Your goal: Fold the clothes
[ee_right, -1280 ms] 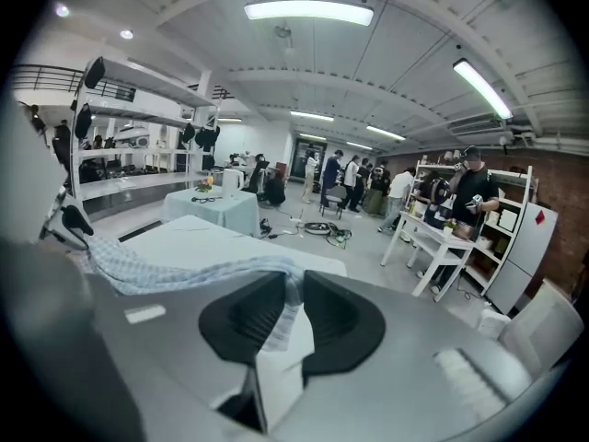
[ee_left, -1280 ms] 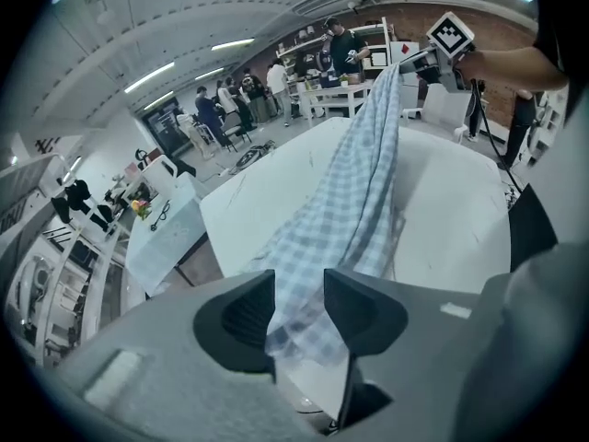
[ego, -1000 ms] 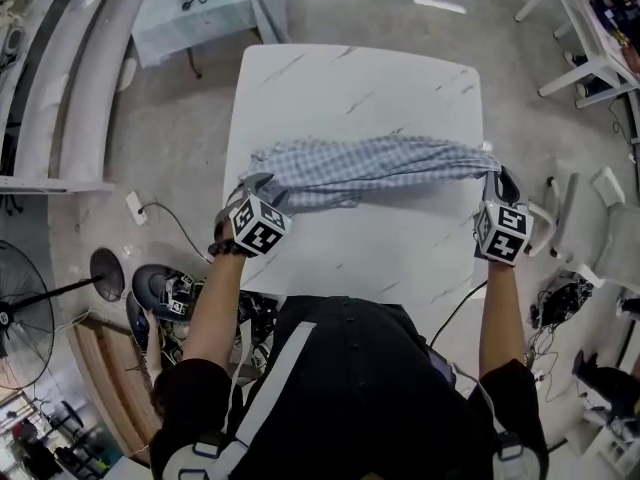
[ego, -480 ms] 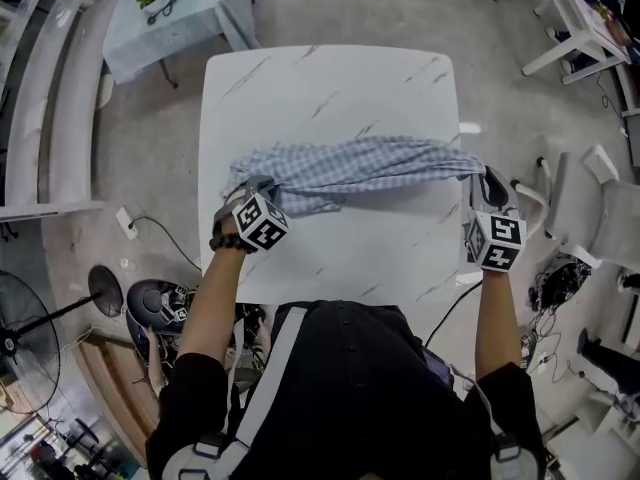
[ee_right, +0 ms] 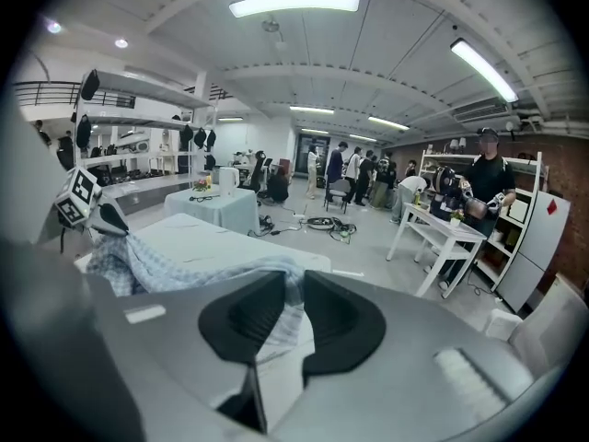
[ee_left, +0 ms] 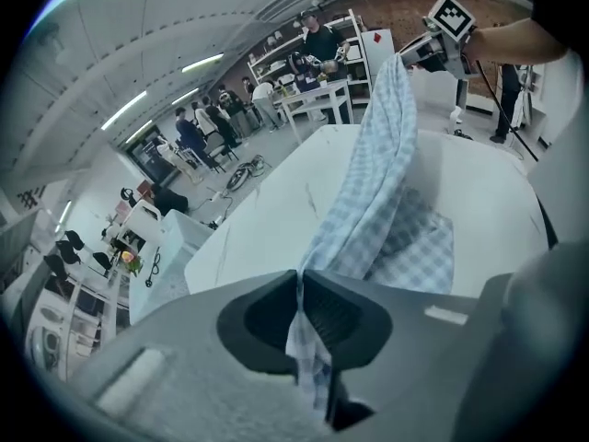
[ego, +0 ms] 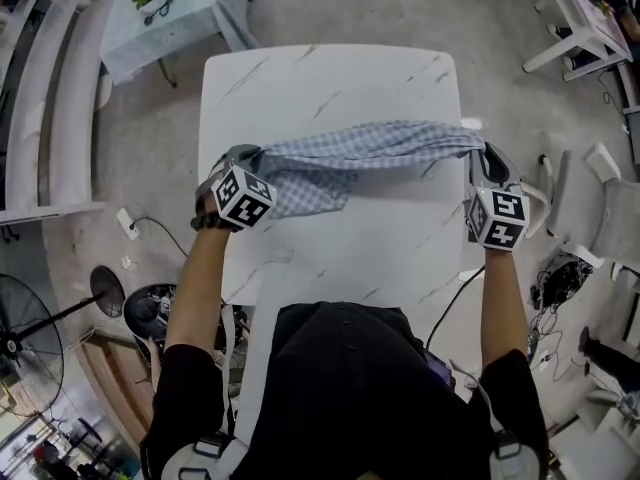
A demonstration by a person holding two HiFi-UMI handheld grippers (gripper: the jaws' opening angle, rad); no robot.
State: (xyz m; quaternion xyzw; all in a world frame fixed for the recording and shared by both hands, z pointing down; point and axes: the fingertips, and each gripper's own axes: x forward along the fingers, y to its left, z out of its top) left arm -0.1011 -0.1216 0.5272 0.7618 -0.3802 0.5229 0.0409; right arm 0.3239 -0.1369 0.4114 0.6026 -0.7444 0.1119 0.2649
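Gingham cloth (ego: 372,146) higher now, taut, bunched

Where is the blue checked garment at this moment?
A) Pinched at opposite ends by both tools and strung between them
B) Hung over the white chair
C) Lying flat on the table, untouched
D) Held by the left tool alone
A: the checked garment is pinched in the left tool and in the right tool, spanning between them over the white table.

Checked cloth (ego: 370,148) (soft, matt) over glossy table (ego: 330,83).
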